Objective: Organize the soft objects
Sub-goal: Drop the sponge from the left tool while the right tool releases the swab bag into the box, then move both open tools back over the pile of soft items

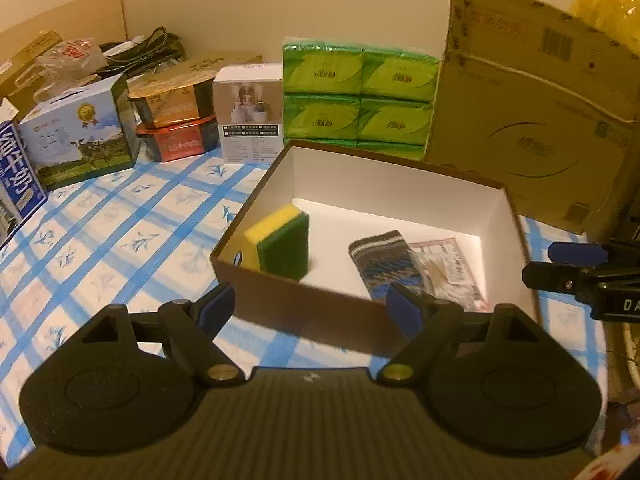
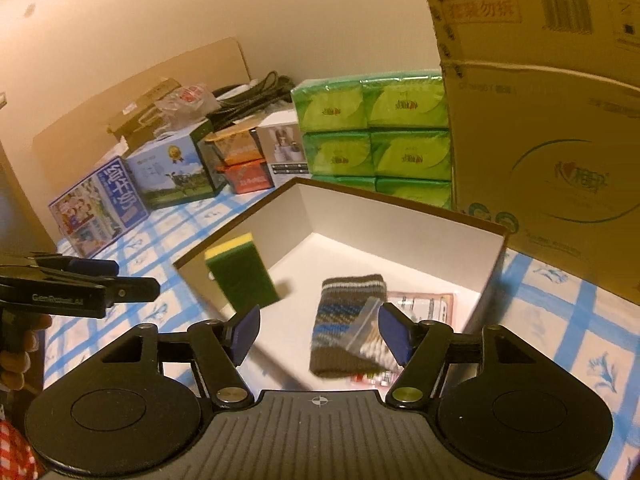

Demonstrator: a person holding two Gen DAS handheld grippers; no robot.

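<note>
Sponge (image 1: 280,236), knitted sock (image 1: 384,264) and a clear packet (image 1: 448,268) lie gathered in the open box (image 1: 396,172) on the checked bench (image 1: 120,232), the sponge propped on edge against the left wall. Left claw (image 1: 310,310) and right claw (image 2: 318,334) hang released and empty at the box's near side, suggesting the sorting is largely done.

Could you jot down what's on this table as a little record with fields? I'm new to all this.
container: open brown cardboard box with white inside
inside, left: yellow-and-green sponge, on edge against the wall
inside, middle: striped knitted pouch
inside, right: clear packet, partly on the pouch
left hand-held gripper: open, empty
right hand-held gripper: open, empty
surface: blue-checked tablecloth
</note>
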